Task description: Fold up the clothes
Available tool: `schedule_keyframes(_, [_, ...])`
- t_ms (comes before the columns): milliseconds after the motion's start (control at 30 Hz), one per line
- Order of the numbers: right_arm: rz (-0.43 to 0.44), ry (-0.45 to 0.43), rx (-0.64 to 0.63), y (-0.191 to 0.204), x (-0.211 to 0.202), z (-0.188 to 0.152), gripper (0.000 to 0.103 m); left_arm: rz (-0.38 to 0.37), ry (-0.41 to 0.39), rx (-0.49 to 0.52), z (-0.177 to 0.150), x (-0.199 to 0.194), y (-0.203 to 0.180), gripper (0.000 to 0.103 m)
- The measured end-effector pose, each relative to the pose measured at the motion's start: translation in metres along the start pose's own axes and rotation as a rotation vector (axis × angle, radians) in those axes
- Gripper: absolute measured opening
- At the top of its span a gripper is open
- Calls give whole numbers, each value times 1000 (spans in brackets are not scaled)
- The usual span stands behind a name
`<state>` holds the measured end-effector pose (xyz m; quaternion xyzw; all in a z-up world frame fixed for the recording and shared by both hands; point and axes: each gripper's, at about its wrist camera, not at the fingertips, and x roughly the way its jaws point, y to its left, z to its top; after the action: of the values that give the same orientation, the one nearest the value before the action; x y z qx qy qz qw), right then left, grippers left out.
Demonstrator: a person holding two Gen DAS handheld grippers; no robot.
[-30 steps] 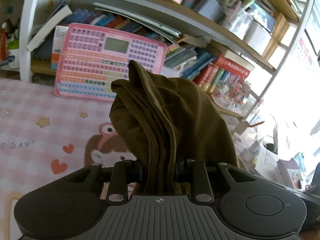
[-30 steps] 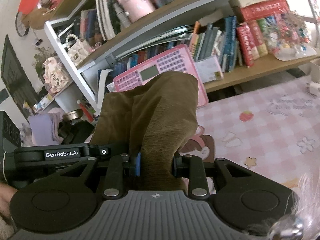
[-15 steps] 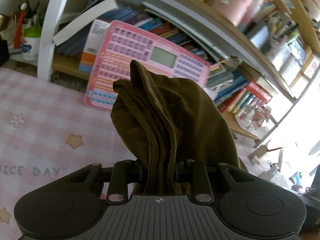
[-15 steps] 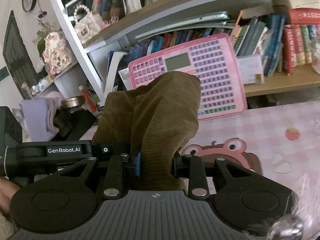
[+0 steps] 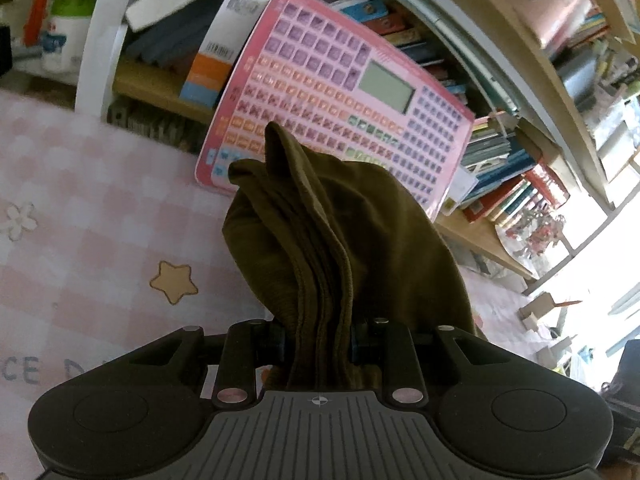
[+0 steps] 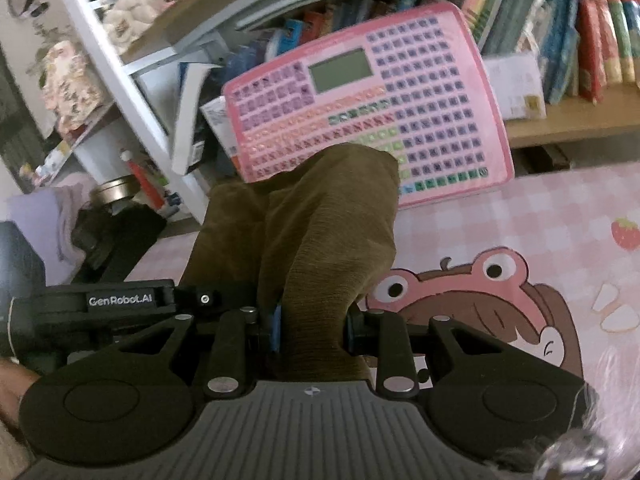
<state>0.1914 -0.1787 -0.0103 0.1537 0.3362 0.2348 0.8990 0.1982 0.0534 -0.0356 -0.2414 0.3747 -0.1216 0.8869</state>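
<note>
Garment [image 5: 340,240] edges bunch, pinched in both left tool [image 5: 318,338] and right tool [image 6: 312,328].

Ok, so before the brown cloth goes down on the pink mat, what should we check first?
1. Left tool shut on the olive-brown ribbed cloth: ok.
2. Right tool shut on the same cloth: ok.
3. Bare pink checked mat ahead: ok.
4. Pink toy keyboard propped against the shelf, apart from the cloth: cannot tell.
5. Cloth edges lined up: cannot tell, bunched.
</note>
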Motion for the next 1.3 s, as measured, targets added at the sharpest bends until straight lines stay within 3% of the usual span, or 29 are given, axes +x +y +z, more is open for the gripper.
schedule_keyframes(267, [-21, 40, 171, -33, 19, -16, 30, 43, 32, -9, -7, 20, 5, 33])
schedule_keyframes(333, [-18, 45, 201, -38, 19, -18, 35, 60, 32, -13, -7, 19, 5, 40])
schedule_keyframes(433, [-52, 56, 205, -38, 15, -17, 54, 116, 1, 3, -8, 11, 1, 47])
schedule_keyframes(733, [-188, -8, 78, -14, -26, -15, 64, 216, -110, 84, -28, -42, -21, 49])
schedule_keyframes(1233, [-357, -68, -154, 33, -87, -65, 81, 324, -130, 205, -88, -96, -59, 50])
schedule_keyframes(1300, [-373, -64, -160, 34, -91, -72, 83, 340, -134, 224, -96, -99, -63, 60])
